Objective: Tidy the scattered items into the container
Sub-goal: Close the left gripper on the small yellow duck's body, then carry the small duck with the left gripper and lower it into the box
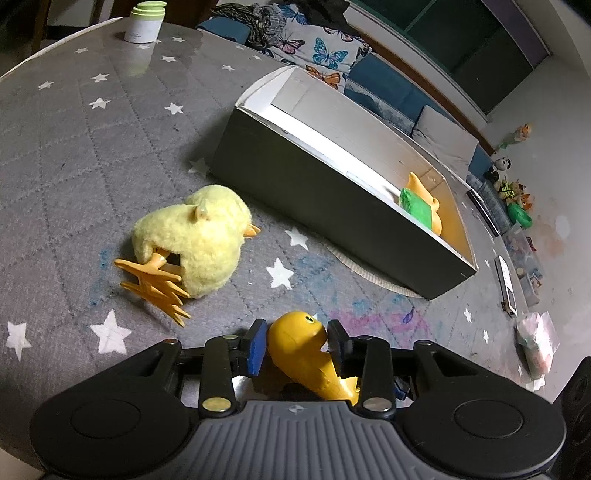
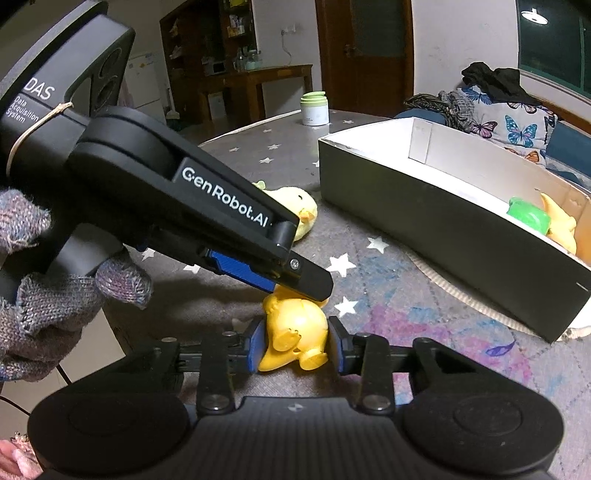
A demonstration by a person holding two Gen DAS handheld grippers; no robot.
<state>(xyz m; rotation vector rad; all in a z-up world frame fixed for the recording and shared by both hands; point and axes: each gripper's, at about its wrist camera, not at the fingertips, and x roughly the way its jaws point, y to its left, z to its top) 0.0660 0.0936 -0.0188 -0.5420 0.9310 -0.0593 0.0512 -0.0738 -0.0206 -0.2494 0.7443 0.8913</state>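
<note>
A yellow rubber duck lies between the fingers of my left gripper, which is shut on its head end. The same duck sits between the fingers of my right gripper, shut on its body. The left gripper reaches in from the left in the right wrist view, on top of the duck. A fluffy yellow plush duck lies on its side on the grey star-patterned mat. The dark open box holds a green item and a yellow toy.
A white jar with a green lid stands at the far edge of the round table. A butterfly-print cushion lies on the sofa behind the box. Toys and bins line the floor at right. A gloved hand holds the left gripper.
</note>
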